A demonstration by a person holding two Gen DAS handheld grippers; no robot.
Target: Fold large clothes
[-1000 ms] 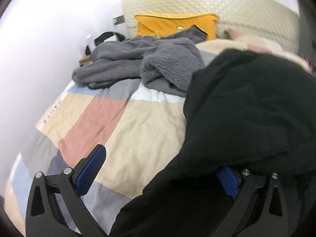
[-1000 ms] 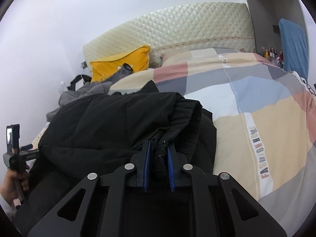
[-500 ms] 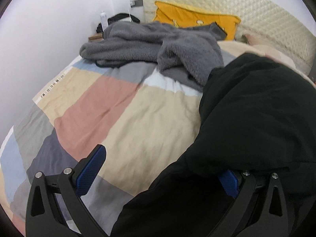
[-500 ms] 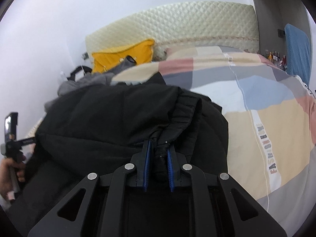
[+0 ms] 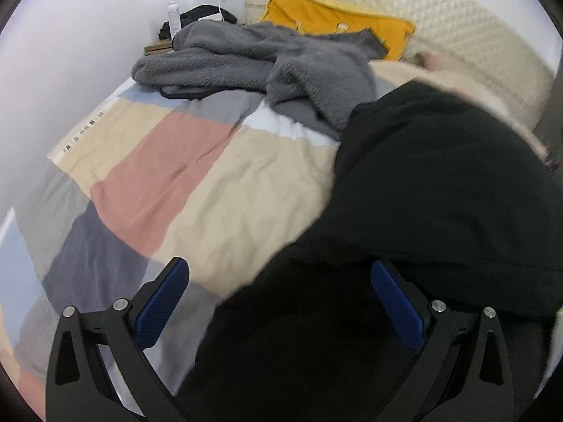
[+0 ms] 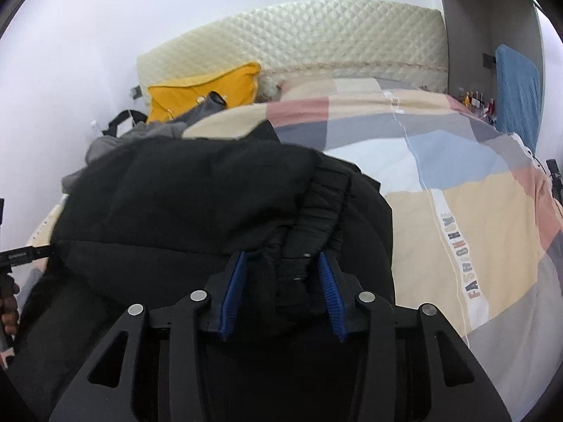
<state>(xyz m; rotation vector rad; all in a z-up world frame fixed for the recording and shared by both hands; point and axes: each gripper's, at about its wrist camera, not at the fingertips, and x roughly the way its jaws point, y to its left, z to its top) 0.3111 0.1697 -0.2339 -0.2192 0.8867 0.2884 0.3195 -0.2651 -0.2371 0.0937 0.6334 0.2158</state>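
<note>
A large black padded jacket [image 5: 440, 183] lies bunched on a patchwork bed cover [image 5: 218, 183]. It also fills the middle of the right wrist view [image 6: 197, 190]. My left gripper [image 5: 278, 302] is open wide at the jacket's left edge, with black fabric lying between its fingers. My right gripper [image 6: 281, 281] stands partly open, with the jacket's elastic cuff [image 6: 323, 207] loose between its blue pads.
A grey fleece garment [image 5: 267, 59] lies heaped near the head of the bed. A yellow pillow [image 5: 337, 24] leans on the quilted cream headboard [image 6: 316, 42]. A white wall runs along the left. A blue towel [image 6: 517, 91] hangs far right.
My right gripper has opened from shut, letting go of the cuff. My left gripper stays open, and its view has swung left and downward over the cover.
</note>
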